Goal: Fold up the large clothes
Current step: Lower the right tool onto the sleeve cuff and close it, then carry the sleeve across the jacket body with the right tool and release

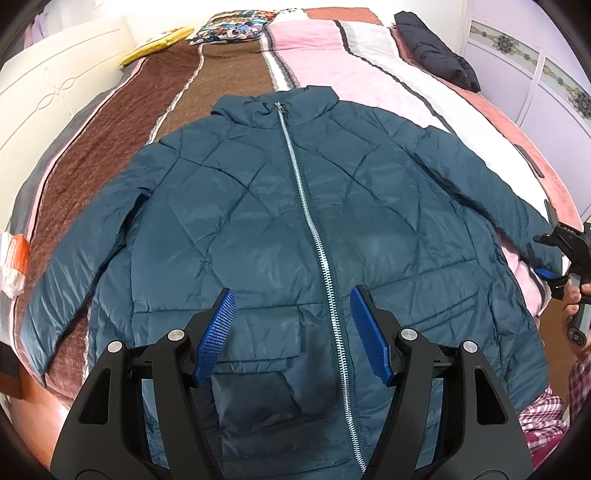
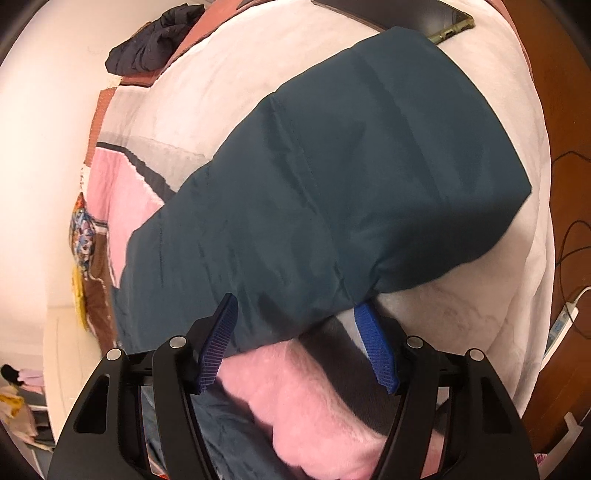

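Observation:
A teal quilted puffer jacket point(image 1: 280, 221) lies flat and zipped on the bed, collar far, both sleeves spread out. My left gripper point(image 1: 291, 317) is open and empty, hovering over the jacket's lower front near the zipper point(image 1: 314, 229). My right gripper point(image 2: 295, 325) is open, its jaws either side of the edge of the jacket's right sleeve point(image 2: 332, 177) near the cuff, one pad above the fabric and one at the blanket. It also shows in the left wrist view point(image 1: 554, 273) at the sleeve end.
The bed has a striped brown, pink and white blanket point(image 1: 229, 92). A dark folded garment point(image 1: 436, 48) lies far right, a patterned pillow point(image 1: 232, 27) far centre. A phone point(image 2: 450, 29) lies near the bed edge. A power strip point(image 2: 561, 325) and cables are on the floor.

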Demonstrator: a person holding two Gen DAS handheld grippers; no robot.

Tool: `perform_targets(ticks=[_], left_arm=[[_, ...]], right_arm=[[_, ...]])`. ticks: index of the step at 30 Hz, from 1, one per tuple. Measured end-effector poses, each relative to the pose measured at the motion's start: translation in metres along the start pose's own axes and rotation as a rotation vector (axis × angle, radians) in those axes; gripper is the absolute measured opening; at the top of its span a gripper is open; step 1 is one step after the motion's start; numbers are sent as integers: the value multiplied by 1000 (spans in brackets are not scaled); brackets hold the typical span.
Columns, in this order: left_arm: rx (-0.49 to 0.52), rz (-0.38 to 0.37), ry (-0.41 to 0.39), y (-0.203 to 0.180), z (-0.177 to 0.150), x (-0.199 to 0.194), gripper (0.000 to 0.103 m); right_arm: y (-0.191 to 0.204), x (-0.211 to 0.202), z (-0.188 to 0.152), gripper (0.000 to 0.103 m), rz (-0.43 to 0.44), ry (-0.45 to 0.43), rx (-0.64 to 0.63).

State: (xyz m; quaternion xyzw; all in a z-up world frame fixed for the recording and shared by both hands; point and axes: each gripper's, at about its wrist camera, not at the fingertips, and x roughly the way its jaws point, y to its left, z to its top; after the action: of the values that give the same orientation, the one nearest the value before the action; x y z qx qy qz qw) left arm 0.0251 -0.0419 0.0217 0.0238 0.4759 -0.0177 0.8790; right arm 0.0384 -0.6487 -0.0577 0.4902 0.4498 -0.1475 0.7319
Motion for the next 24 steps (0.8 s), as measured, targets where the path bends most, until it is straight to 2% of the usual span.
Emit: perform_targets(ticks=[3,5,7,8,10,13,17,24], left_arm=[[-5,-2,10,2,0,3,65],[-5,-3,12,2,0,4,65],[-5,-3,11,2,0,4,65],[-8,-3,10,3,0,4,65],[-15,-3,8,5,0,5,65],[-35,-6,13,10,0,7,65],[-45,-14,5,14,-2,7,65],[-93,-24,-13,31,-7,5,65]], right_arm=[[2,5,2,65,-4,-10,6],[2,6,4,58,-22,-23,2],[0,7,6,40,-46,-33,3],[0,8,7,37,-46,-35,4],[1,5,8,26,-44,-46,-15],[21,-4,5,17,-83,-95,-125],[68,-21,-2,13,-131,-191,-329],[157,-36,-24,12,-120,-287,-621]])
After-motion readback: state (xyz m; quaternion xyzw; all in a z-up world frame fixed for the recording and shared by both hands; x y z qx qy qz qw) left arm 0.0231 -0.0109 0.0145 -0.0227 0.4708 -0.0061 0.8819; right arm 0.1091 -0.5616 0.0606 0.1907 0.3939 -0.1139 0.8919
